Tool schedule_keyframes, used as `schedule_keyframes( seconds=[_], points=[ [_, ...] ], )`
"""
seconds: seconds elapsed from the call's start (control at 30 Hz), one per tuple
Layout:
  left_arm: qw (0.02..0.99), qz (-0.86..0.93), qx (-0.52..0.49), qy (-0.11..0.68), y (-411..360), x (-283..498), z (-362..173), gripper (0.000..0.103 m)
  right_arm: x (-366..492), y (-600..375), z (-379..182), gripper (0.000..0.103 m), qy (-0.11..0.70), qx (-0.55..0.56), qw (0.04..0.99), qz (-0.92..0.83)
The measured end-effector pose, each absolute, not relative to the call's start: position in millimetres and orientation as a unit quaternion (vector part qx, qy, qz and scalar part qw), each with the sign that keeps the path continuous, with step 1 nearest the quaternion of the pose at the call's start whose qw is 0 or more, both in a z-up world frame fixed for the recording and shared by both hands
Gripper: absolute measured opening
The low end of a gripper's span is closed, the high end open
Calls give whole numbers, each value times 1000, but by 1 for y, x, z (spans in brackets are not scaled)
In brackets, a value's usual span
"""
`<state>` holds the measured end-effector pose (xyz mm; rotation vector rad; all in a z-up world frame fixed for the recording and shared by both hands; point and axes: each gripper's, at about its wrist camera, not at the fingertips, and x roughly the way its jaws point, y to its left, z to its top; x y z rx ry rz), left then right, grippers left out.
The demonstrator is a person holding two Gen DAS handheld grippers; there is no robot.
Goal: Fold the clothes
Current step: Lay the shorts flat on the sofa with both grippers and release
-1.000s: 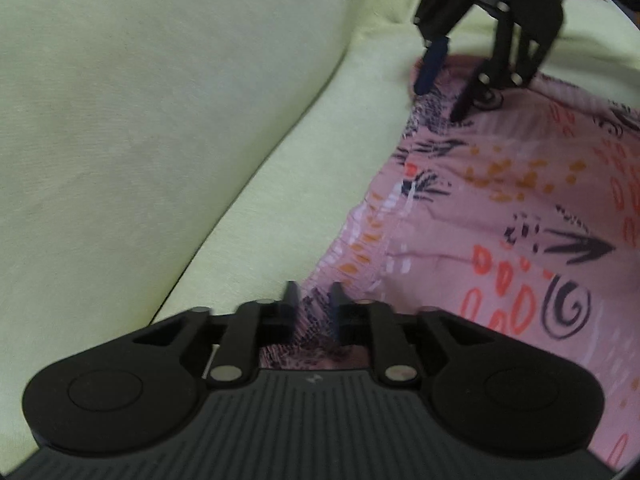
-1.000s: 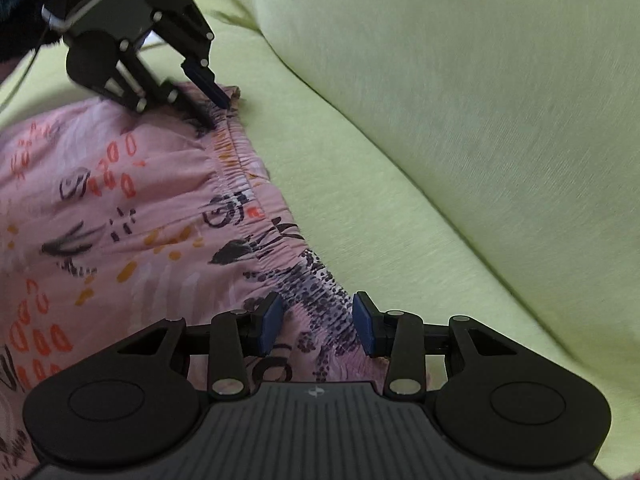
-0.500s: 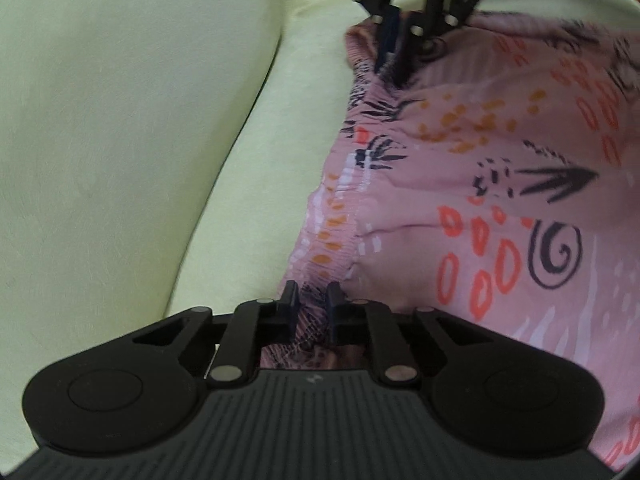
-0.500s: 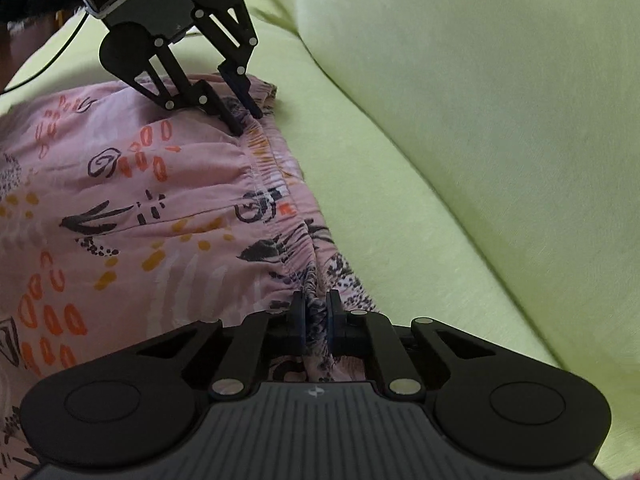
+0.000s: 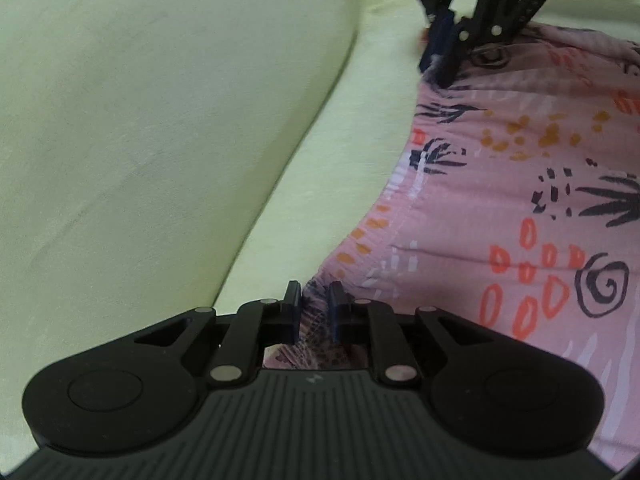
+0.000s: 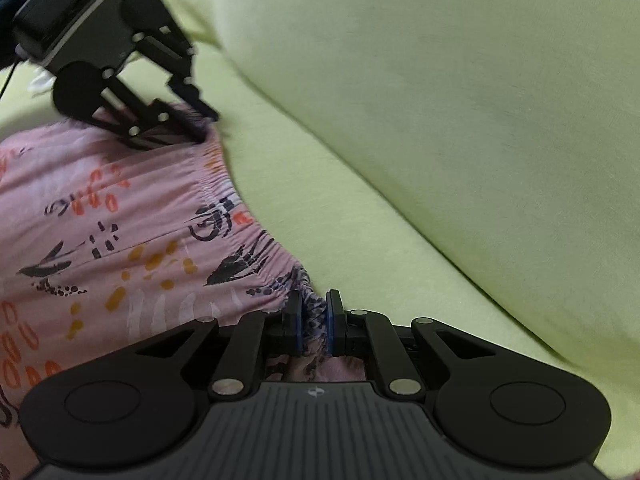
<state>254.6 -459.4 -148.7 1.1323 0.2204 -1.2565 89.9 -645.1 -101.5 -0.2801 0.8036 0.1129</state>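
Both claws, left claw (image 5: pixel 315 305) and right claw (image 6: pixel 312 316), pinched on pink garment (image 5: pixel 520 200) waistband.

A pale yellow-green sofa fills the background. Its seat cushion (image 5: pixel 320 152) runs as a flat strip through the middle of both wrist views, and the back cushion (image 5: pixel 160 100) rises from it along a curved seam. In the right wrist view, a dark cable (image 6: pixel 9 76) shows at the left edge.

Pink patterned garment (image 5: pixel 500 200) on yellow-green sofa seat (image 5: pixel 320 184)
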Motion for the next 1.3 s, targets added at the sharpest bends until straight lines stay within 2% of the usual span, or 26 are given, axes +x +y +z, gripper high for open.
schedule_keyframes(
  seconds=[0.03, 0.07, 0.1, 0.17, 0.2, 0.23, 0.3, 0.4, 0.5, 0.57, 0.63, 0.67, 0.8, 0.83, 0.9, 1.07, 1.17, 1.2, 1.23, 1.3],
  points=[
    [661, -553, 496, 102, -459, 255, -149, 16, 90, -644, -104, 11, 392, -130, 909, 50],
    [664, -549, 496, 108, -460, 254, -151, 17, 90, -643, -106, 28, 395, -125, 909, 46],
    [670, -540, 499, 105, -459, 251, -152, 16, 89, -641, -107, 37, 396, -124, 909, 36],
    [680, -524, 504, 99, -459, 243, -153, 19, 87, -632, -102, 92, 398, -159, 903, -18],
    [685, -518, 500, 110, -459, 241, -149, 29, 84, -625, -98, 97, 397, -176, 900, -38],
    [691, -516, 490, 126, -457, 240, -143, 43, 75, -620, -90, 96, 388, -186, 902, -49],
    [710, -514, 456, 154, -438, 241, -118, 52, 53, -611, -69, 97, 373, -175, 909, -63],
    [752, -496, 384, 202, -384, 242, -83, 51, 8, -592, -41, 100, 348, -129, 924, -91],
    [794, -467, 297, 251, -311, 228, -58, 41, -47, -556, -30, 97, 313, -9, 943, -116],
    [815, -445, 245, 279, -256, 211, -48, 32, -93, -529, -28, 88, 273, 76, 954, -96],
    [825, -428, 233, 286, -204, 181, -47, 22, -127, -493, -30, 77, 254, 114, 957, -79],
    [823, -423, 235, 298, -185, 164, -50, 21, -138, -473, -34, 73, 253, 122, 957, -74],
    [816, -405, 193, 364, -131, 122, -71, 24, -161, -410, -51, 68, 271, 169, 947, -43],
    [819, -394, 162, 385, -126, 124, -78, 31, -162, -400, -55, 68, 277, 184, 942, -36],
    [820, -373, 99, 424, -118, 131, -91, 37, -159, -387, -62, 68, 294, 217, 930, -39],
    [805, -346, -23, 482, -111, 149, -121, 38, -156, -389, -80, 68, 307, 322, 894, -53],
    [801, -343, -88, 482, -108, 157, -136, 29, -154, -394, -95, 68, 315, 381, 867, -58],
    [803, -334, -91, 486, -107, 160, -137, 6, -152, -395, -100, 68, 316, 396, 860, -59],
    [804, -326, -95, 489, -106, 162, -139, 0, -148, -394, -104, 67, 313, 409, 855, -56],
    [803, -329, -102, 486, -102, 163, -137, 0, -140, -390, -111, 63, 306, 433, 846, -56]
  ],
)
